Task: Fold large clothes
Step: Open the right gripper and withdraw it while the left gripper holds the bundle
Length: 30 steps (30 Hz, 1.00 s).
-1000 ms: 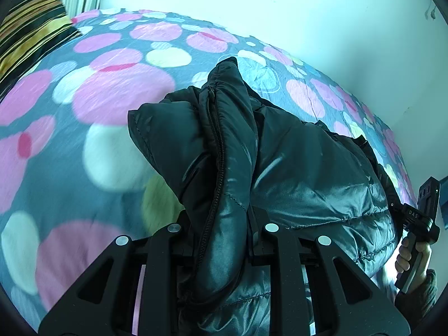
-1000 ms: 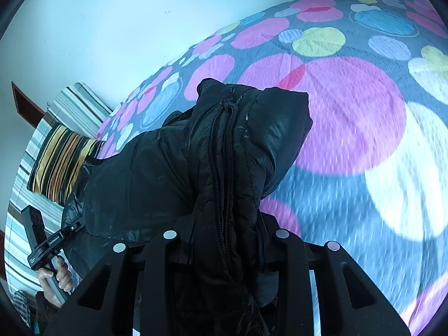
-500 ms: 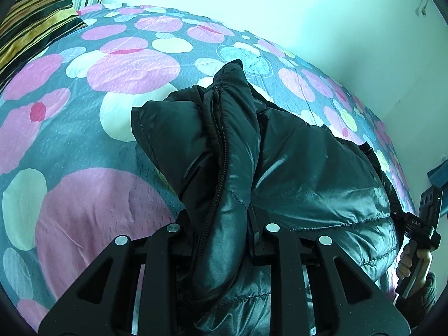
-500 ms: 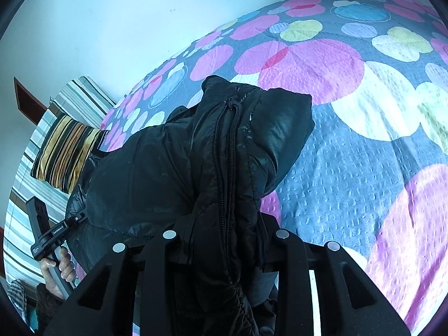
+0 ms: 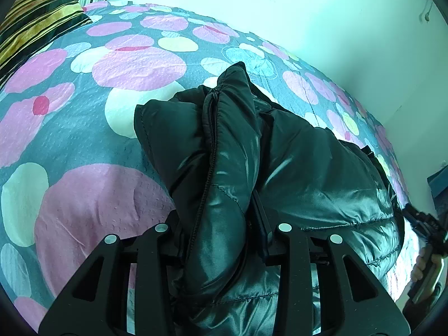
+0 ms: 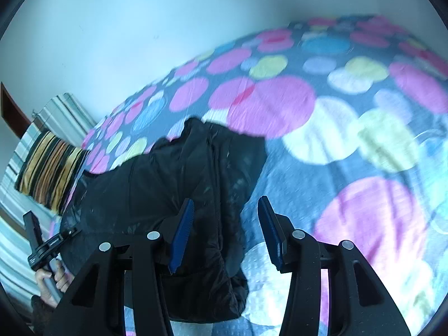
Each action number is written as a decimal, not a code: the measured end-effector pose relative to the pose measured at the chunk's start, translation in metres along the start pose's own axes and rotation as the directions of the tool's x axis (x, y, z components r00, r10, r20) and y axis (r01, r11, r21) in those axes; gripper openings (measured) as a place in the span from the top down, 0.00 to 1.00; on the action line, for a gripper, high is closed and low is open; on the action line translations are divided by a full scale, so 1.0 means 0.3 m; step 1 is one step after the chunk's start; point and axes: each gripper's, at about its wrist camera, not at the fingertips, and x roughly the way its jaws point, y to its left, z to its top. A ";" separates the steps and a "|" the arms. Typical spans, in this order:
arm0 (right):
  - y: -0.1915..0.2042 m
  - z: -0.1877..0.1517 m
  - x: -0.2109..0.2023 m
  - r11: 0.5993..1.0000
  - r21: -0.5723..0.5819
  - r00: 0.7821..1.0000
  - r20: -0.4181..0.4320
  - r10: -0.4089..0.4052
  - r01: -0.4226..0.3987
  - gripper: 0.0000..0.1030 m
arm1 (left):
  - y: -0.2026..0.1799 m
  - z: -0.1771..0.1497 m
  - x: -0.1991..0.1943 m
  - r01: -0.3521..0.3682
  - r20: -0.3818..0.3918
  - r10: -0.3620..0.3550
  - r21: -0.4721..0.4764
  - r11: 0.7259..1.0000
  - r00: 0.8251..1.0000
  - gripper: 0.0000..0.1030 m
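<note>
Shiny black quilted puffer jacket (image 5: 308, 168) lying folded on the spotted bed cover (image 5: 84, 145). Right gripper (image 6: 225, 229): jaws just opened wide, clear of the jacket. Left gripper (image 5: 221, 232): jaws just loosened, zipper edge between them. Best lifted straight off, without dragging the fold.

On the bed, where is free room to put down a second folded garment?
Bare bedspread lies between the black jacket and the striped pillow. In the right wrist view more lies bare right of the jacket. Crowded: the near edge, with jacket and both grippers.
</note>
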 end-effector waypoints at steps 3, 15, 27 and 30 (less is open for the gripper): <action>0.062 0.011 -0.049 0.999 -0.033 0.999 0.032 0.028 -0.026 0.62 | 0.004 0.001 0.001 0.005 0.001 -0.005 -0.011 1.000 1.000 0.64; 0.501 -0.071 0.164 0.937 -0.225 0.955 -0.191 0.227 -0.268 0.76 | 0.008 0.004 0.000 0.012 -0.001 -0.012 -0.022 1.000 1.000 0.64; 0.546 -0.139 0.380 0.952 -0.243 0.940 -0.326 0.100 -0.186 0.78 | 0.006 0.005 0.007 0.014 0.000 -0.014 -0.029 0.999 1.000 0.62; 0.554 -0.152 0.395 0.952 -0.260 0.943 -0.324 0.071 -0.161 0.78 | 0.002 0.007 0.007 0.012 0.001 -0.012 -0.033 0.999 1.000 0.61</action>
